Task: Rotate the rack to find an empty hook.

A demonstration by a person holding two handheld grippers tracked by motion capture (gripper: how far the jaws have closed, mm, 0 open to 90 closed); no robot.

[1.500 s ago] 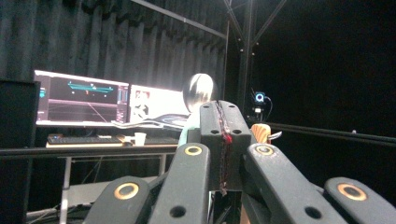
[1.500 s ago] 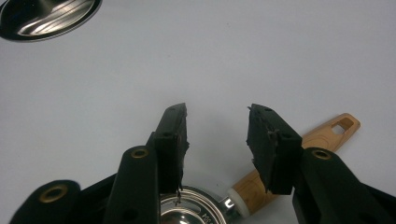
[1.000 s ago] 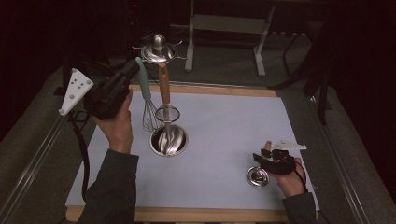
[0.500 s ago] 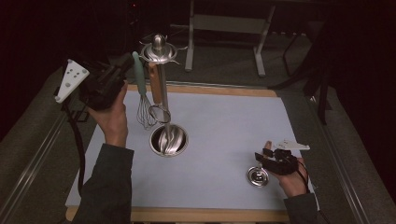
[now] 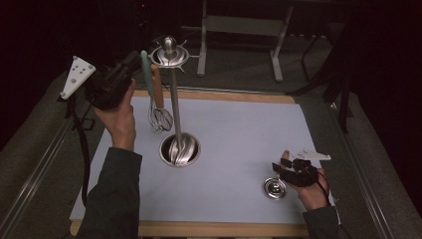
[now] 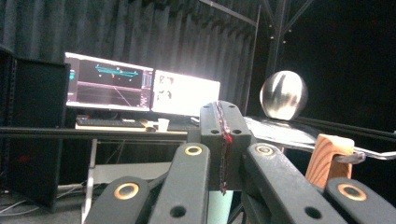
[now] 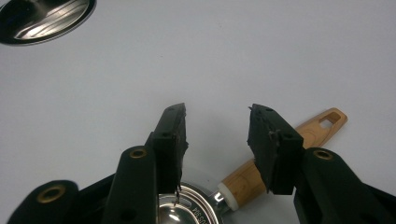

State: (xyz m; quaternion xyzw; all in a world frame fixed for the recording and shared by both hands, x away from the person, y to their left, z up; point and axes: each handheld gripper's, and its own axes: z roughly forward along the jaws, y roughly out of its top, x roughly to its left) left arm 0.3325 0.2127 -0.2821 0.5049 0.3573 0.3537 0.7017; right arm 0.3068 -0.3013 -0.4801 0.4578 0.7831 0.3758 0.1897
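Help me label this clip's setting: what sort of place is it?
Probably a darkened recording lab, not a kitchen: black curtains, lit monitors on a desk, and a utensil stand set on a pale mat on the table.

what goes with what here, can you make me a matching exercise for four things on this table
Column one:
1. green-handled wire whisk
2. round shiny steel stand base
3. small steel measuring cup with a wooden handle
4. left gripper

Column two:
A. lying on the mat under the open fingers of the right gripper
B. shut, at the top of the green handle
C. hanging beside the stand's pole
D. resting mid-mat, holding the pole up

Pairs: 1-C, 2-D, 3-A, 4-B
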